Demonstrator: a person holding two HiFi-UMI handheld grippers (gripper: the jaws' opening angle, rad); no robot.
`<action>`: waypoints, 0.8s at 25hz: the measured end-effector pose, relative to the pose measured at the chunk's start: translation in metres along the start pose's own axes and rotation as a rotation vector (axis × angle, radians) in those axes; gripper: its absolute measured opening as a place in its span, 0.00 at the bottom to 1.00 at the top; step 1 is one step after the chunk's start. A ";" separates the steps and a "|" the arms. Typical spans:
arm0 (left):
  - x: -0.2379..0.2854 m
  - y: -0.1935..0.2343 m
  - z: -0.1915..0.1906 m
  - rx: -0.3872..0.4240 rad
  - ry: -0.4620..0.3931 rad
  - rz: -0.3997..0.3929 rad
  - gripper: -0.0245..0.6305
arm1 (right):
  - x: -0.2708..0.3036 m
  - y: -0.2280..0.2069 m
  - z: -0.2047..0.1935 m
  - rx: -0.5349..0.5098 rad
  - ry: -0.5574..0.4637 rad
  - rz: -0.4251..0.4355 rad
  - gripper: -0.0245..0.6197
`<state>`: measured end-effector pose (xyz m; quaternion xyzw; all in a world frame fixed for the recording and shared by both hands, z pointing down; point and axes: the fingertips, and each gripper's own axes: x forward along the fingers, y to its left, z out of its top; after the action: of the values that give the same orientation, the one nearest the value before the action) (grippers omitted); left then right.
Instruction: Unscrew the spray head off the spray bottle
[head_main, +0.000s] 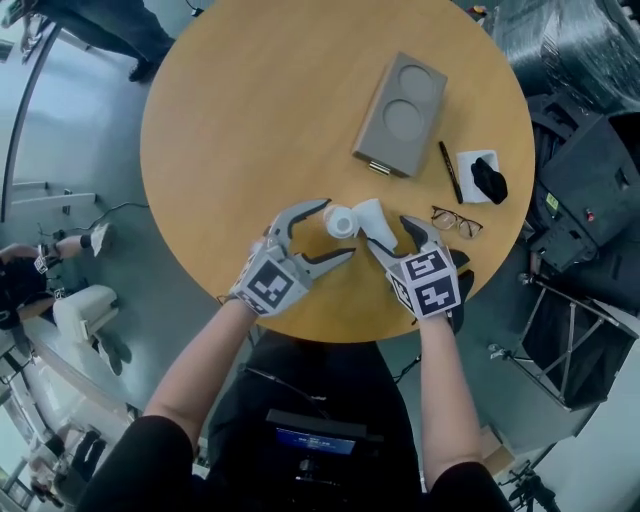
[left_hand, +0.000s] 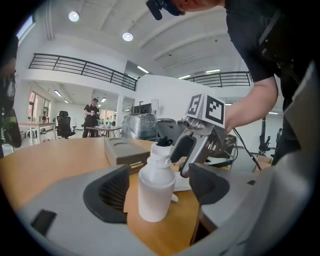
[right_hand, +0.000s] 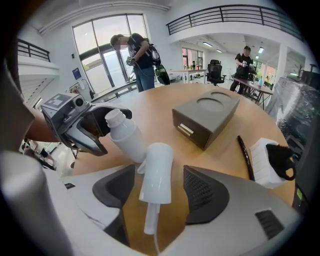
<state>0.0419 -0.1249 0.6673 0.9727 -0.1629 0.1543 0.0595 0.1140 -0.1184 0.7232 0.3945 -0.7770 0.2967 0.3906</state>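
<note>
The head (right_hand: 156, 172) is already off the bottle (left_hand: 156, 187). The right gripper view shows a bare threaded neck, which the left gripper view does not show clearly. There, a lumpy white shape at the bottle's top may be the head standing behind it. The left gripper (head_main: 335, 228) is wide open, with the bottle upright between its jaws and a gap at each pad, so it grips nothing. The right gripper (head_main: 387, 229) is also open. The head lies between its jaws with its long axis along the tool's own line, tube end toward the camera and cap end away, against the bottle's shoulder. Neither pad seems to touch it. Whether it rests on the table (head_main: 230, 140) or only leans on the bottle is hard to say. The right gripper is the nearer one to the head. Judging from this, closing straight across its width would take it, and the unscrewing itself looks finished.
</note>
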 end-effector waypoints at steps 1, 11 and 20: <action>-0.006 -0.001 0.009 -0.004 -0.004 0.007 0.63 | -0.010 0.004 0.005 -0.003 -0.010 0.002 0.55; -0.080 -0.019 0.106 -0.050 -0.029 0.081 0.63 | -0.117 0.075 0.071 -0.071 -0.245 0.175 0.55; -0.143 -0.037 0.206 -0.079 -0.074 0.127 0.63 | -0.234 0.125 0.129 -0.126 -0.494 0.294 0.55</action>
<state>-0.0167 -0.0815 0.4248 0.9623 -0.2323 0.1152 0.0820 0.0502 -0.0646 0.4407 0.3129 -0.9143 0.1964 0.1660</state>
